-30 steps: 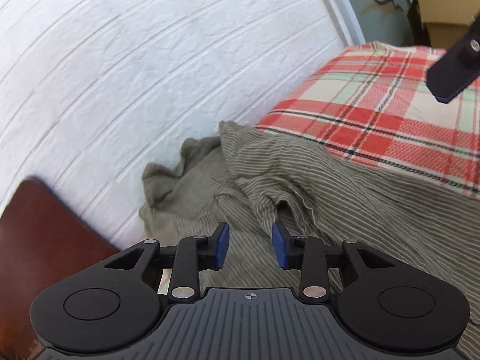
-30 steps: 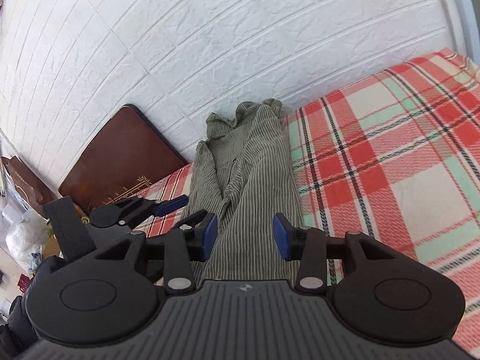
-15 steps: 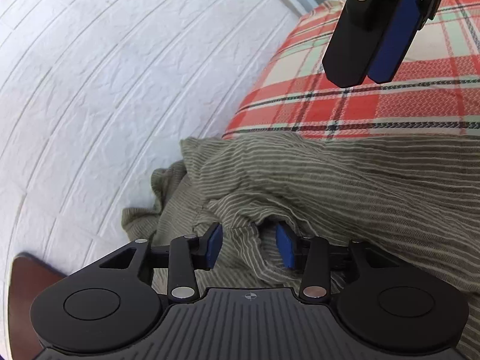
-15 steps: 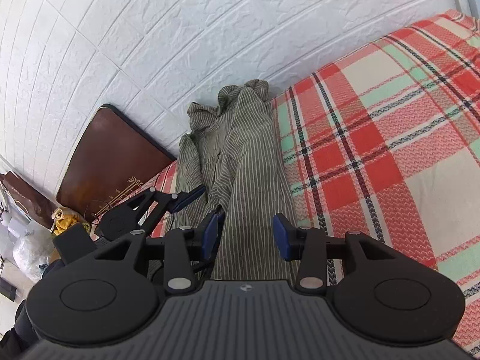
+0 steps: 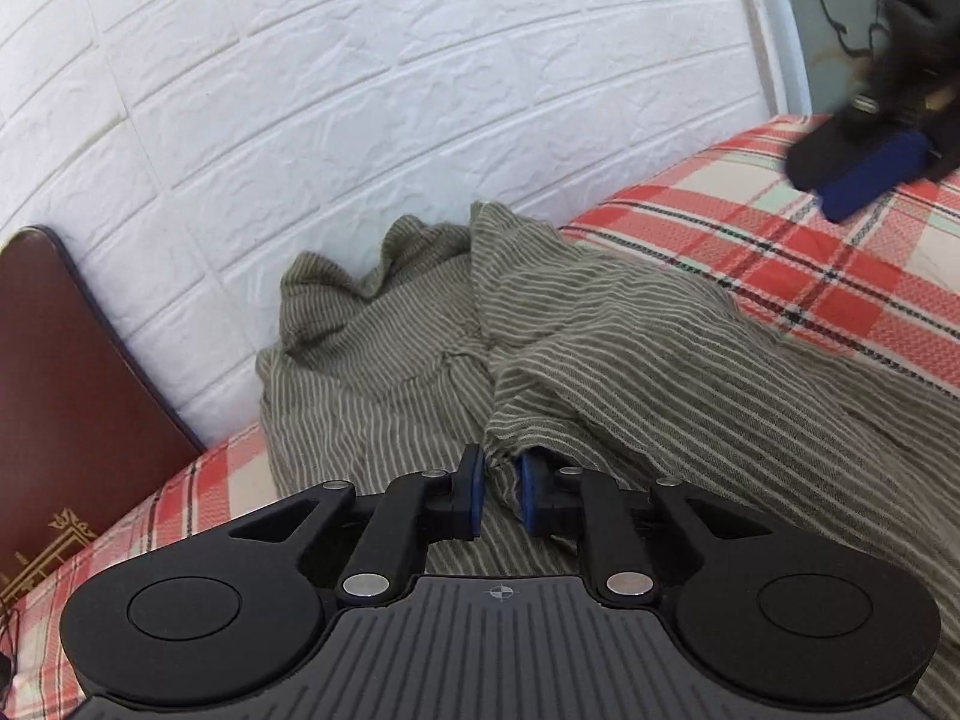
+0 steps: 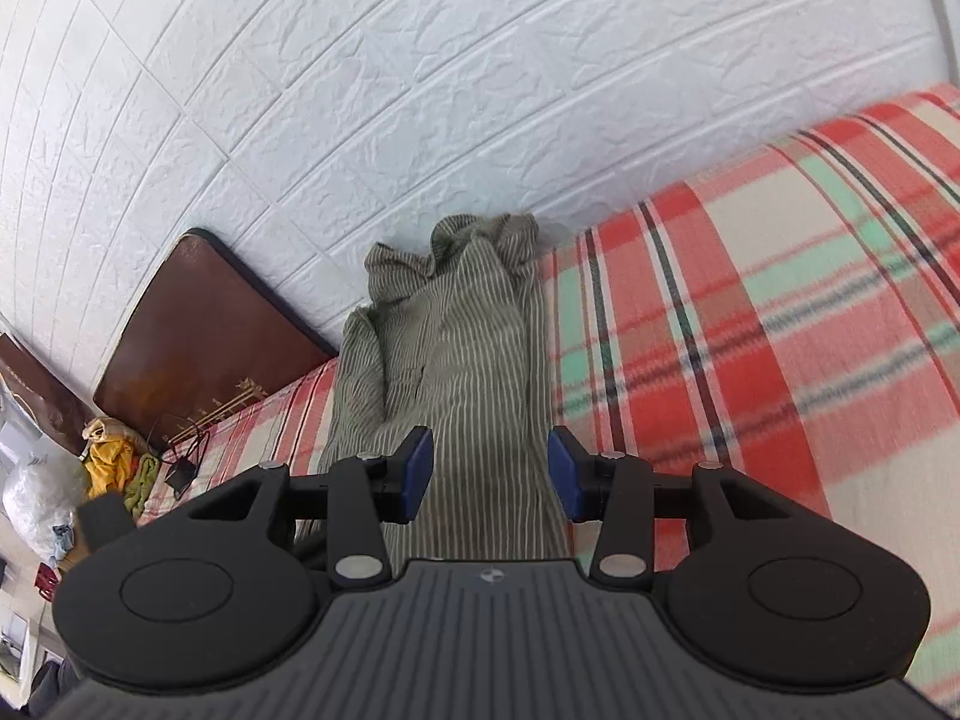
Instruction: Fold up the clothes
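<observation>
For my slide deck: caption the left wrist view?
Left tool pinches a fold of striped olive garment on the plaid bedcover.

Bed: we see a red plaid cover (image 6: pixel 750 324) along the white wall.
On it: our striped garment (image 6: pixel 456 336), bunched at the wall.

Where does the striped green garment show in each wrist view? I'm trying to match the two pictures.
Left wrist view: the striped green garment fills the centre, a fold pinched in the left gripper.
Right wrist view: it runs up the centre to the wall, beyond the open right gripper.
Shared landmark: the brown headboard, left of the garment.
</observation>
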The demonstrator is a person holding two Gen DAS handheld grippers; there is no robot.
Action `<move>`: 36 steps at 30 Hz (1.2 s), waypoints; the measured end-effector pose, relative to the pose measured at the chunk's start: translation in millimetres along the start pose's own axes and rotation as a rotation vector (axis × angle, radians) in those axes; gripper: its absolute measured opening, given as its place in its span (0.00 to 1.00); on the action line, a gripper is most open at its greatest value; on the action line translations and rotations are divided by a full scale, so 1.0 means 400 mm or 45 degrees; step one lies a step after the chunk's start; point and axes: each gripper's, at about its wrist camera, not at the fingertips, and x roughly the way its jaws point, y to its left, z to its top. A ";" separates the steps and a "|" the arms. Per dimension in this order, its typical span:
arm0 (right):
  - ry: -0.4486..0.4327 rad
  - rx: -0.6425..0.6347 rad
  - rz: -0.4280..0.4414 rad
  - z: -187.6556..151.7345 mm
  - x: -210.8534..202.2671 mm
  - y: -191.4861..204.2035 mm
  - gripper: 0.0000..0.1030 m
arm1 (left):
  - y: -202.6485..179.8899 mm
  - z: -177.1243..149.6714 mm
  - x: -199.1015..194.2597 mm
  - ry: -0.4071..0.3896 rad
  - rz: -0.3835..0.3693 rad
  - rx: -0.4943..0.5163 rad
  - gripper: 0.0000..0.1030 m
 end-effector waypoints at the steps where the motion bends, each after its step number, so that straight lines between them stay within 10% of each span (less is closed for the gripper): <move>1: -0.007 -0.009 0.003 0.016 0.020 0.001 0.46 | 0.005 -0.001 0.000 -0.004 -0.008 -0.013 0.14; 17: -0.002 0.053 0.099 0.203 0.323 -0.003 0.48 | 0.046 -0.028 0.011 -0.022 -0.117 -0.138 0.09; 20: 0.036 0.013 0.047 0.212 0.366 0.002 0.00 | 0.054 -0.041 0.022 -0.018 -0.129 -0.169 0.09; 25: -0.017 0.098 -0.104 0.217 0.396 -0.055 0.00 | 0.066 -0.053 0.028 -0.035 -0.155 -0.202 0.11; 28: -0.046 0.134 -0.031 0.219 0.373 -0.073 0.10 | 0.080 -0.053 0.025 -0.039 -0.185 -0.231 0.12; 30: -0.070 0.144 0.055 0.229 0.347 -0.065 0.52 | 0.077 -0.050 0.023 -0.038 -0.189 -0.231 0.13; 36: -0.025 0.040 0.039 0.243 0.369 -0.012 0.54 | 0.062 -0.048 0.021 -0.042 -0.162 -0.220 0.13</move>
